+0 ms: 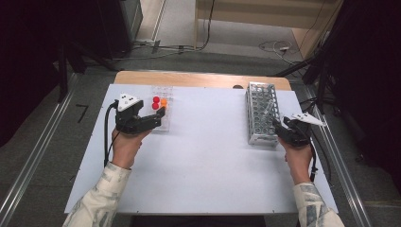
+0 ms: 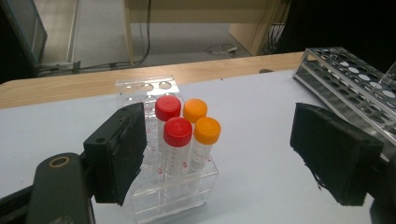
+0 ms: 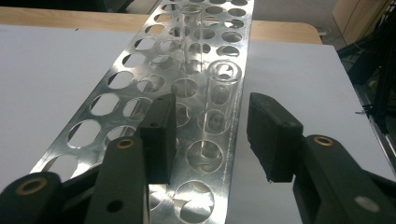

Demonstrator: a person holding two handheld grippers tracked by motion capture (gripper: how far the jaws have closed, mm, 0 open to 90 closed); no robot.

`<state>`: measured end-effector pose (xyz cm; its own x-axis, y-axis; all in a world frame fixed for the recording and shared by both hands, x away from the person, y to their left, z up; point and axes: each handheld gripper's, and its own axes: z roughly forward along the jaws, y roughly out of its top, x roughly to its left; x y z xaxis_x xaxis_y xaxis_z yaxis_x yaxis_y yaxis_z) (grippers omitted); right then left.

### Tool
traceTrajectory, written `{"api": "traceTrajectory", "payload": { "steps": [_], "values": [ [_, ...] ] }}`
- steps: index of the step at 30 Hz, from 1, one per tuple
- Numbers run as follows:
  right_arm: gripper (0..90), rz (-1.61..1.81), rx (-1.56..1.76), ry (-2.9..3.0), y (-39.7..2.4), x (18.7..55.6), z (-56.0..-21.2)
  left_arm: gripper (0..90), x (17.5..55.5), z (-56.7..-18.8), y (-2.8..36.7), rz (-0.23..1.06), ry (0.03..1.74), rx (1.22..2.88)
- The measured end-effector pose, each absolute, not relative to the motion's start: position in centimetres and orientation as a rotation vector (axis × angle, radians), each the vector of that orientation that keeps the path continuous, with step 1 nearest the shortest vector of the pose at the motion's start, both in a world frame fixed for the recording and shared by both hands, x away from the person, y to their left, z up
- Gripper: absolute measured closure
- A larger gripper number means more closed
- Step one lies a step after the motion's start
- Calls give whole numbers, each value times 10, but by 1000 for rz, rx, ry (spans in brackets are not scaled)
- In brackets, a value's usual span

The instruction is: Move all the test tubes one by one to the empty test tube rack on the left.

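- In the right gripper view, the right gripper (image 3: pixel 210 135) rises from the bottom of the frame. Its two black jaws stand apart on either side of a clear glass test tube (image 3: pixel 219 100), and neither pad appears to press on the glass.
- The test tube stands upright in a hole near the right edge of the metal rack (image 3: pixel 140 84), at the centre of that frame. It is transparent, open at the top, looks empty, and is hard to make out against the shiny perforated plate.
- To do this step well, as I judge it, the jaws should close gently and squarely on the upper part of the tube, then lift straight up so the glass does not scrape the hole or tip the rack.
- In the high view, the right gripper (image 1: pixel 282 124) sits at the right of the frame, at the near end of the metal rack (image 1: pixel 261 113), held by the person's right hand (image 1: pixel 298 158).
- In the left gripper view, the left gripper (image 2: pixel 224 154) has its jaws wide apart, holding nothing. One pad is just beside a clear plastic rack (image 2: pixel 173 186).
- That plastic rack, at the centre of the frame, holds two red-capped tubes (image 2: pixel 177 133) and two orange-capped tubes (image 2: pixel 207 130), all upright.
- In the high view, the left gripper (image 1: pixel 163 112) lies at the upper left, beside the plastic rack (image 1: pixel 162 92) on the white table (image 1: pixel 208 161).
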<state>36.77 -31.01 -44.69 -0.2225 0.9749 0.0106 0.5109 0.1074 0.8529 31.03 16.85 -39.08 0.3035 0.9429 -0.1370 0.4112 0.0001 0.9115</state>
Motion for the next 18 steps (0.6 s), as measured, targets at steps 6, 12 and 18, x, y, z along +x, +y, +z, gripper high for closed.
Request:
{"api": "traceTrajectory", "payload": {
  "steps": [6,12,18],
  "values": [
    [577,1026,1467,1799,-313,375,-451,189,309,-391,166,683,1265,1601],
    [638,1045,1455,1791,-310,378,-453,189,310,-391,165,684,1263,1602],
    [725,1045,1458,1784,-311,378,-453,190,310,-392,163,683,1258,1611]
  ]
}}
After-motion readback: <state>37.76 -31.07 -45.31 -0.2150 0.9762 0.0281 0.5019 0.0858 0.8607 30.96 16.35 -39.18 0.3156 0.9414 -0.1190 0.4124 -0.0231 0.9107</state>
